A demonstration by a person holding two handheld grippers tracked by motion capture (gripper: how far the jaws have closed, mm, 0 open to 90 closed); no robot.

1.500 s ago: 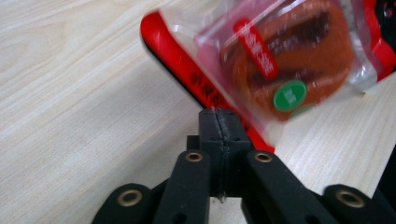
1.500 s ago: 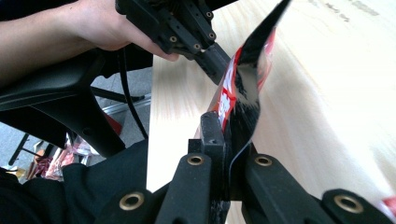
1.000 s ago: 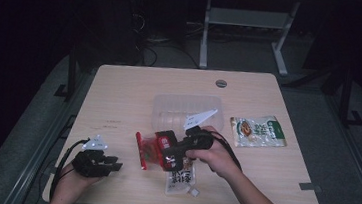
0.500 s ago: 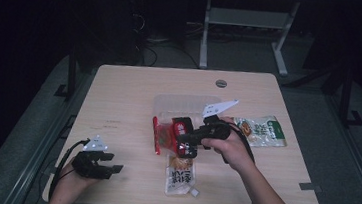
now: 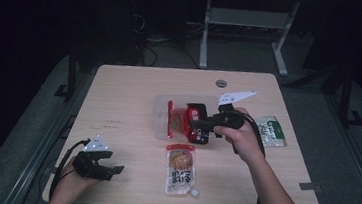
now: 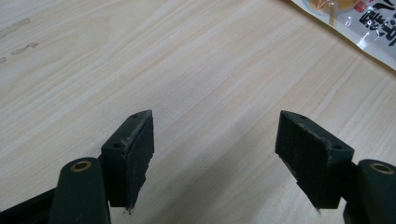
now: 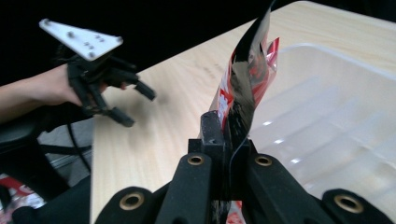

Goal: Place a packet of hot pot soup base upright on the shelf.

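Dark surroundings close in on a pale wooden counter [image 5: 129,97], with a metal frame standing on the floor behind it. Near the middle of the counter lies a clear plastic tray [image 5: 159,125], and the right claw [image 5: 193,126] holds a red packet [image 5: 180,119] over the tray's near part, its jaws pinched flat on the packet's edge. In the right gripper view the red packet [image 7: 247,70] rises upright from the closed jaws, its foil bent and glinting, with the clear plastic tray [image 7: 327,121] just beyond it. Such a packet looks light, thin and floppy, and its glossy film is likely slippery, so a firm pinch on the sealed edge seems the safest hold; a grip on the belly would probably crumple it or let it slide. The right hand [image 5: 241,138] reaches in from the near right, forearm angled toward the tray, with the claw lying roughly level and pointing left. The left claw [image 5: 112,169] rests low at the near left corner of the counter, well apart from the tray. Its jaws have just been opening and now stand wide with nothing between them; in the left gripper view bare wood shows in the gap. An orange-and-white pouch [image 5: 181,168] lies flat on the counter just in front of the tray, and a green-and-white packet [image 5: 271,132] lies beside the right hand.
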